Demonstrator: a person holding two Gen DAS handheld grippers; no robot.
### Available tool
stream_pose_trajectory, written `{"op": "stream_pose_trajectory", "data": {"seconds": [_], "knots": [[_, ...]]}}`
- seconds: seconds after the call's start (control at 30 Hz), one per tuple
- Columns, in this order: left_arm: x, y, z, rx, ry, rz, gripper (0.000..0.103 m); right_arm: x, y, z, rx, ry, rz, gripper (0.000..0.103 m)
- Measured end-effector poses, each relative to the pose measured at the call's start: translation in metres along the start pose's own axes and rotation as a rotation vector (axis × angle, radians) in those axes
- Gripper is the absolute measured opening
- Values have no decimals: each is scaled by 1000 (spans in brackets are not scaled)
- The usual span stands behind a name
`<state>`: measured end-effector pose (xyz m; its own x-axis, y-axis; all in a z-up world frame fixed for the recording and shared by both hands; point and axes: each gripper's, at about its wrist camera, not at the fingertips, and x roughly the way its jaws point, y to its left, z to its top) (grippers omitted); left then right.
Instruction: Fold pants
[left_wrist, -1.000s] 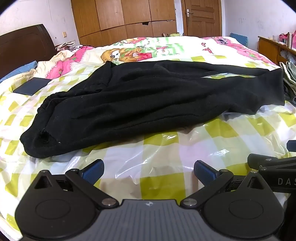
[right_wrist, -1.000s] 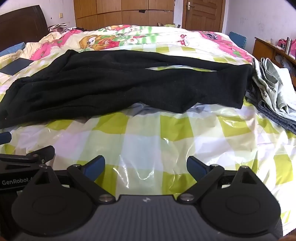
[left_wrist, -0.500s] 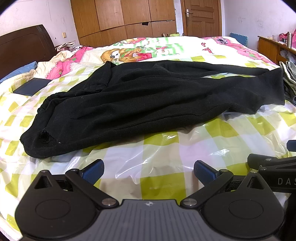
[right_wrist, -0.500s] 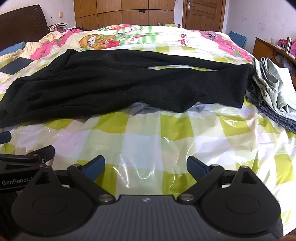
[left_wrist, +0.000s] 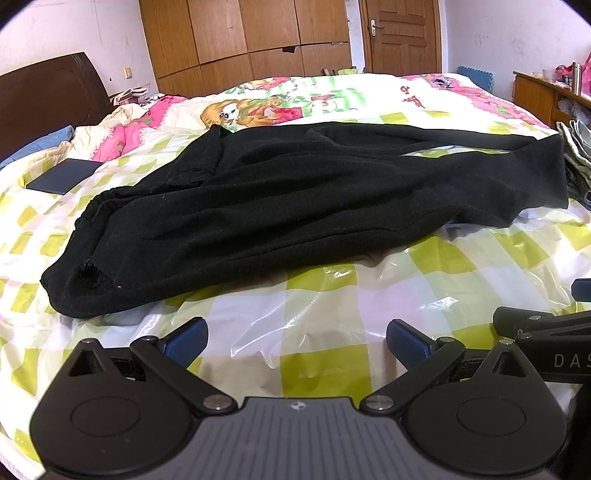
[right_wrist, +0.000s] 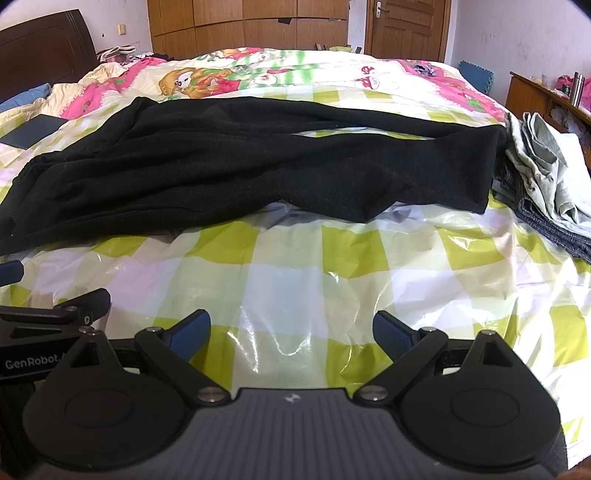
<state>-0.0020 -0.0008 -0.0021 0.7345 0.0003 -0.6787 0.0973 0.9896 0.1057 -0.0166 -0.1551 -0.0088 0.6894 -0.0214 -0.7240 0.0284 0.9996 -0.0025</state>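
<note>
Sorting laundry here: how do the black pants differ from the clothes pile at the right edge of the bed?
The black pants lie spread out across the bed as one garment; the clothes pile is bunched and stacked from several pieces. The pants are plain black; the pile is pale grey over dark denim. The pants cover far more of the bed than the pile. Both rest on the checked cover, and neither is held by a gripper.

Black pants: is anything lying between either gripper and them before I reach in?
Nothing visible does. Only bare checked plastic sheet separates the open left gripper and open right gripper from the black pants. The pile of clothes sits beside the leg ends, off the path.
</note>
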Motion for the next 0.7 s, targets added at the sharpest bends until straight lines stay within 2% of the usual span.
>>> {"op": "stream_pose_trajectory", "data": {"seconds": [0.7], "knots": [[-1,0,2,3,-5,4,103,0,3,0,-3,-2,3,94]]}}
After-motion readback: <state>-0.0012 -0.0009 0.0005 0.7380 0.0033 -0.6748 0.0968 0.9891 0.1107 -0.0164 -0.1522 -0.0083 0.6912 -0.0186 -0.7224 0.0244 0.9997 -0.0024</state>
